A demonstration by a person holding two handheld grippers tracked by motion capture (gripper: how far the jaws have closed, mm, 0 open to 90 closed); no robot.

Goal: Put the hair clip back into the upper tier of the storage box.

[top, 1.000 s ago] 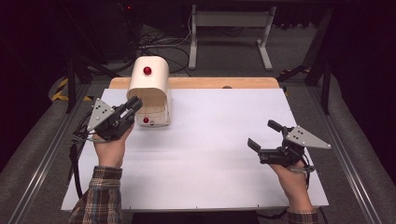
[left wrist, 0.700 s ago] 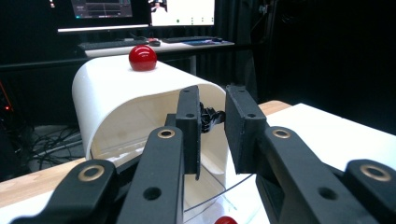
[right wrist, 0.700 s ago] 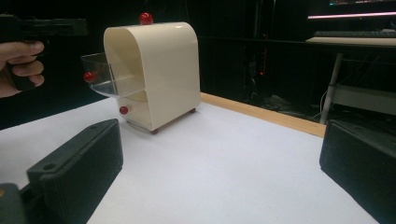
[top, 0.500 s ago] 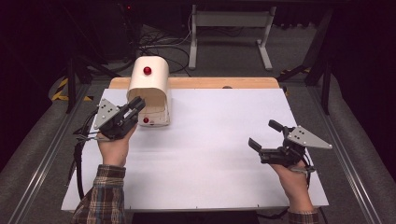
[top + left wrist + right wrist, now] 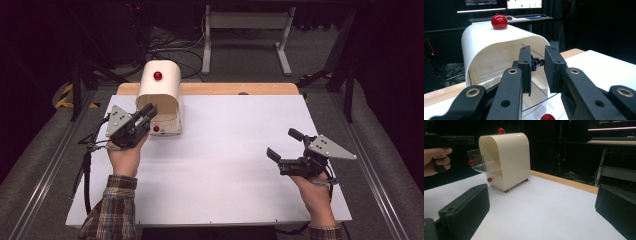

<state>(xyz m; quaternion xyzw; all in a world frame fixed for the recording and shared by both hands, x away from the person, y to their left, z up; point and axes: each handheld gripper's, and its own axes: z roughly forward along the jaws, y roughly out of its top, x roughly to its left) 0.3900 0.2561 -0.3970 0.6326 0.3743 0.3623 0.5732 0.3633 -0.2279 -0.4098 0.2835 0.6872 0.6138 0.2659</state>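
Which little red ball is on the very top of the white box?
The biggest red ball sits alone on the rounded roof of the white box. The other two are lower down at its open front: one on the clear flap, one on the drawer below.

Bright table, black surround.
Lit evenly from above; white table sheet (image 5: pixel 225 165) near glare, shadows soft and short. Room beyond dim, monitors (image 5: pixel 524 3) glowing. Near jaws soft-focused in both gripper views; all frames slightly grainy, mild stretch at edges.

One cream box (image 5: pixel 159 95); three red knobs (image 5: pixel 501 130); two claws (image 5: pixel 144 116); one white table (image 5: pixel 225 165).
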